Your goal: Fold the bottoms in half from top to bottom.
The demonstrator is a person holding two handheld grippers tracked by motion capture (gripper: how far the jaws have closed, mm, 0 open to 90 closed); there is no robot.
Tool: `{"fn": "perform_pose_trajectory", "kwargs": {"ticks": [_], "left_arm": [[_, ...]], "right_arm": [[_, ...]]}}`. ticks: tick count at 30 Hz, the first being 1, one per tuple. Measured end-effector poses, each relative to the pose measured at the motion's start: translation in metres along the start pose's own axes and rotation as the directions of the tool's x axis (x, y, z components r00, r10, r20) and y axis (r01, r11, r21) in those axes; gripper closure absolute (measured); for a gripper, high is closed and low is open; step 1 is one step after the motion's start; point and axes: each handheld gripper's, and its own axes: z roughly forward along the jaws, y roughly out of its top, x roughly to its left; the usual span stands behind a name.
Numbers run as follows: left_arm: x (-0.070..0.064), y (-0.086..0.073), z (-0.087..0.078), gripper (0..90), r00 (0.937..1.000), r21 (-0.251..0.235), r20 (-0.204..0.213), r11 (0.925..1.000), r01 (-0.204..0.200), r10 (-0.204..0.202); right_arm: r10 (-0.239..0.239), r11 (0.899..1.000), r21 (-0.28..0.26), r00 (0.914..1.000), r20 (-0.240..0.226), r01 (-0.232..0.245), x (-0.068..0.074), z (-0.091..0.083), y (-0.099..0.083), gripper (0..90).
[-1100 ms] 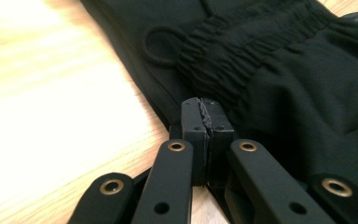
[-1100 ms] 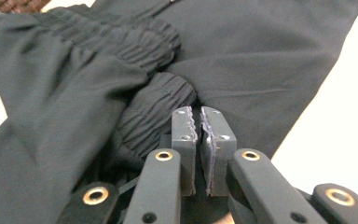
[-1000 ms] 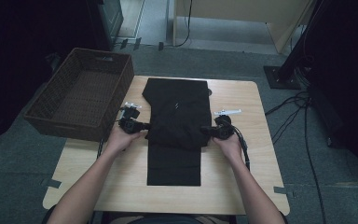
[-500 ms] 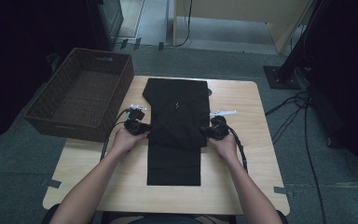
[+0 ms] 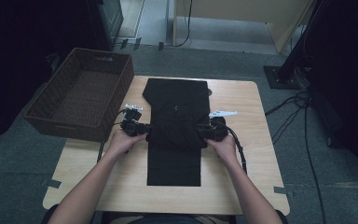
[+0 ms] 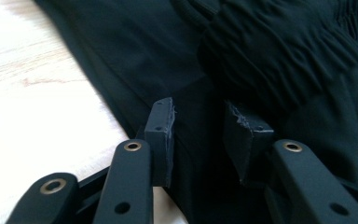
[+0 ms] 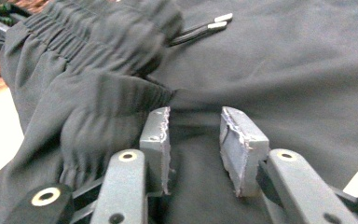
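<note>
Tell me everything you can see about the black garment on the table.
The black garment looks like soft woven pants, lying flat, partly folded, on the wooden table. It has a gathered elastic waistband and a metal-tipped drawstring. The left gripper and right gripper sit at its two side edges, jaws open.

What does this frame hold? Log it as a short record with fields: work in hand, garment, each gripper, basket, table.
work in hand: folding black trousers on a wooden table
garment: lies flat mid-table, elastic waistband folded over it, drawstring tips on the cloth
left gripper: jaws open, over the garment's left edge
right gripper: jaws open, over the cloth at the right edge
basket: brown wicker basket at the table's left, nothing visible in it
table: tape marks near its front corners
</note>
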Motion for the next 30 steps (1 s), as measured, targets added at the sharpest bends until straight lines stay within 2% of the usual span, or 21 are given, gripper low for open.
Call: {"fn": "perform_pose_trajectory", "kwargs": {"ticks": [3, 7, 8, 11, 13, 15, 17, 21, 23, 26, 30], "left_arm": [[-0.007, -0.004, -0.008, 60.5, 0.9999, -0.006, 0.012, 0.9999, -0.012, 0.012], [-0.016, -0.015, -0.016, 58.0, 0.9990, 0.037, -0.012, 0.9984, -0.043, 0.044], [-0.016, -0.017, -0.018, 56.9, 0.9989, 0.041, -0.016, 0.9982, -0.044, 0.045], [-0.021, -0.026, -0.024, 56.0, 0.9995, 0.037, -0.003, 0.9988, -0.032, 0.033], [-0.026, -0.031, -0.028, 53.7, 0.9983, 0.051, -0.015, 0.9972, -0.056, 0.057], [-0.029, -0.035, -0.031, 51.8, 0.9973, 0.044, -0.023, 0.9967, -0.068, 0.069], [-0.029, -0.035, -0.033, 50.3, 0.9968, 0.028, -0.038, 0.9972, -0.070, 0.071], [-0.028, -0.033, -0.035, 49.5, 0.9984, -0.022, -0.041, 0.9989, -0.040, 0.039], [-0.028, -0.031, -0.033, 49.5, 0.9977, -0.039, -0.053, 0.9983, -0.044, 0.042], [-0.026, -0.028, -0.024, 49.2, 0.9973, -0.033, -0.064, 0.9987, -0.038, 0.036], [-0.028, -0.029, -0.017, 48.6, 0.9969, -0.003, -0.066, 0.9990, -0.045, 0.044]], "right_arm": [[-0.012, 1.000, -0.004, 0.9999, -0.011, 0.011, 0.005, -0.009, -0.003, 60.5], [-0.056, 0.998, -0.009, 0.9984, -0.008, 0.056, 0.017, -0.021, -0.008, 59.2], [-0.076, 0.997, -0.007, 0.9971, -0.002, 0.076, 0.020, -0.023, -0.010, 59.0], [-0.086, 0.996, -0.006, 0.9962, -0.012, 0.086, 0.028, -0.027, -0.019, 58.2], [-0.107, 0.994, 0.008, 0.9942, -0.012, 0.107, 0.032, -0.028, -0.024, 57.5], [-0.122, 0.992, 0.024, 0.9925, -0.012, 0.122, 0.036, -0.030, -0.029, 56.9], [-0.120, 0.993, 0.020, 0.9927, -0.007, 0.120, 0.036, -0.033, -0.031, 56.8], [-0.098, 0.995, -0.023, 0.9952, -0.007, 0.097, 0.037, -0.039, -0.029, 56.6], [-0.115, 0.993, -0.031, 0.9933, 0.010, 0.115, 0.038, -0.038, -0.028, 56.1], [-0.110, 0.993, -0.033, 0.9937, 0.023, 0.110, 0.039, -0.032, -0.027, 57.5], [-0.082, 0.997, 0.009, 0.9966, 0.005, 0.082, 0.042, -0.021, -0.030, 57.5]]}}
